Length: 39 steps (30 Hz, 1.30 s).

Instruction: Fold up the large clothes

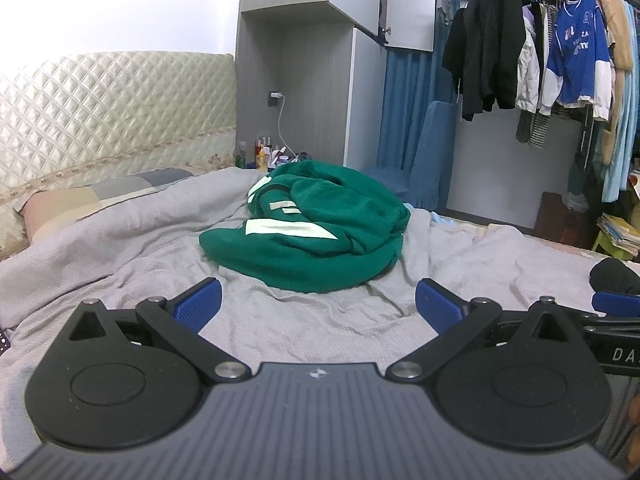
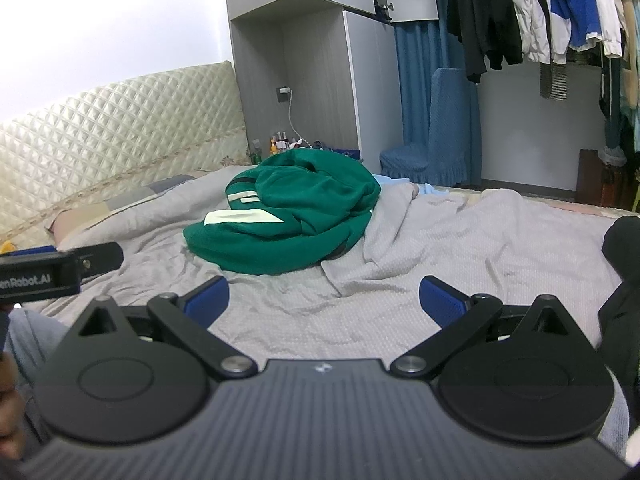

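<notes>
A crumpled green sweatshirt [image 1: 316, 228] lies on the bed's grey blanket [image 1: 120, 240]; left gripper [image 1: 318, 304] and right gripper [image 2: 324, 300] spread apart, empty.

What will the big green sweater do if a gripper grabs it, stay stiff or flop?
Probably flop: the green sweater lies crumpled in soft folds on the grey blanket. It looks thick and fleecy, so likely bulky but not slippery. One pinch would probably lift only a corner, the rest trailing.

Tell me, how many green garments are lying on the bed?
1. A single crumpled green garment lies bunched in a heap in the middle of the grey bedspread, ahead of both open grippers. Anything tucked under its folds would be hidden.
</notes>
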### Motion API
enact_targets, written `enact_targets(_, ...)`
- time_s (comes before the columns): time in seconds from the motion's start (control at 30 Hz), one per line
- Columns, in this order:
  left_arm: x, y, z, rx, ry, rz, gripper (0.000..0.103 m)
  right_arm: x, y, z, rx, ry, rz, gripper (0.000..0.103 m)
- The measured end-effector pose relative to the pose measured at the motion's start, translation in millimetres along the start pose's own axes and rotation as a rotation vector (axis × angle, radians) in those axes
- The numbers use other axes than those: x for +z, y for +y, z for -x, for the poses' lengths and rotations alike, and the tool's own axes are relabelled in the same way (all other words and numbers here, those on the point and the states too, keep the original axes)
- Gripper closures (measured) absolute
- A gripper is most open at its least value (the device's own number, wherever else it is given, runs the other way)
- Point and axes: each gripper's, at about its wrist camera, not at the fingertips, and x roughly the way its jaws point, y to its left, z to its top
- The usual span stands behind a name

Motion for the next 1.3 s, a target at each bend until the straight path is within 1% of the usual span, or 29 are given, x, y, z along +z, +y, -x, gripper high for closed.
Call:
enact_targets(0.47, -1, 2, -16, -0.01, 0.022, 0.001, 0.0, -1, -2, -12, -0.001, 0.028, -0.013, 0.0)
enact_targets(0.73, 1, 4, -38, -0.021, 0.03, 0.01, 0.0, 1, -7, -31, -0.016, 0.054, -0.035, 0.0)
enact_targets(0.93, 5, 11, -75, -0.067, 0.014, 0.063, 0.0, 7, -10, -56, -0.04, 0.065, -0.056, 0.0)
enact_targets(0.97, 6, 13, -85, -0.083, 0.016, 0.07, 0.0, 8, -11, -62, -0.036, 0.066, -0.063, 0.0)
enact_targets(1.03, 9, 14, -102, -0.093, 0.023, 0.075, 0.0, 12, -11, -75, -0.018, 0.077, -0.068, 0.0)
enact_targets(1.13, 18, 17, -131, -0.087, 0.042, 0.083, 0.0, 22, -10, -93, 0.006, 0.086, -0.066, 0.0)
enact_targets(1.23, 30, 22, -161, -0.088, 0.065, 0.085, 0.0, 35, -11, -113, 0.004, 0.097, -0.078, 0.0)
enact_targets(1.3, 40, 28, -184, -0.088, 0.094, 0.094, 0.0, 44, -13, -127, 0.003, 0.097, -0.093, 0.0)
